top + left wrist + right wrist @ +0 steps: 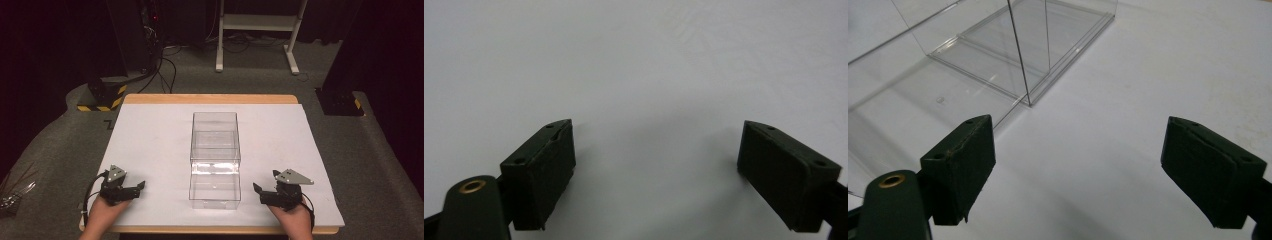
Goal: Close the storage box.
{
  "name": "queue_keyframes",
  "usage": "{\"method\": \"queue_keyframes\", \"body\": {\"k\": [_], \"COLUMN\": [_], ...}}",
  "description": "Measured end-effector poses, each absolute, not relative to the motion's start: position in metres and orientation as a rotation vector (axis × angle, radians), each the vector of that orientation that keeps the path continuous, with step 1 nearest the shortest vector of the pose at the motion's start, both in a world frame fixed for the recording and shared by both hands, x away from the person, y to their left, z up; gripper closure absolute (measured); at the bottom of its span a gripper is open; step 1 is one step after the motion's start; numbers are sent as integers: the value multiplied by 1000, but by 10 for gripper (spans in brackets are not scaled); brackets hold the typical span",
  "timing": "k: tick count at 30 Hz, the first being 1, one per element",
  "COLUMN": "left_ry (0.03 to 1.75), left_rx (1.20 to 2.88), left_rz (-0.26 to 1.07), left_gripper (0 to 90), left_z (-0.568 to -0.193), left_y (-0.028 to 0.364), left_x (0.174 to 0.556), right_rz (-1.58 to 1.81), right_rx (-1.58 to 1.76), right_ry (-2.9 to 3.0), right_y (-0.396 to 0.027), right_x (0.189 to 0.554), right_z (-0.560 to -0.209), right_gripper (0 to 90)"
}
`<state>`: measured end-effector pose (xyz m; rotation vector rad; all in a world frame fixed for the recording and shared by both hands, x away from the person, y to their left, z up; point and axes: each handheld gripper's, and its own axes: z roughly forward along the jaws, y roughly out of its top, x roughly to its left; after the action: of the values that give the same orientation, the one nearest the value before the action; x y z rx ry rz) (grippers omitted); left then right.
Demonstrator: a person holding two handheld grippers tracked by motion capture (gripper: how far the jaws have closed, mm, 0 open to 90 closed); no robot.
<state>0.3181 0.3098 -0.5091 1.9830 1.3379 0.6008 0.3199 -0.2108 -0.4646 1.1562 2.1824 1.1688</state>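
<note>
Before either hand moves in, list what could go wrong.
The clear box is see-through, so its walls and edges are hard to judge; the right tongs could clip its near corner. It looks light and may slide on the white sheet if only the left tongs push it.

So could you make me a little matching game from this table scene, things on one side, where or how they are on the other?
Things:
1. left gripper
2. right gripper
3. clear plastic box
4. white sheet

Descriptions:
A. stands mid-table
B. open, right of the box
C. covers the tabletop
D. open, left of the box

Pairs: 1-D, 2-B, 3-A, 4-C
</note>
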Motion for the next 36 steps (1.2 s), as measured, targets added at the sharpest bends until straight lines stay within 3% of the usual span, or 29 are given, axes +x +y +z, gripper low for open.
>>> {"method": "queue_keyframes", "body": {"k": [36], "left_ry": [1338], "left_rx": [1983], "left_rz": [600], "left_gripper": [158], "left_z": [-509], "left_y": [310], "left_x": [318], "right_rz": [1377], "right_rx": [1082], "right_ry": [2158], "right_y": [-198], "right_x": [294], "right_z": [-439], "right_gripper": [150]}}
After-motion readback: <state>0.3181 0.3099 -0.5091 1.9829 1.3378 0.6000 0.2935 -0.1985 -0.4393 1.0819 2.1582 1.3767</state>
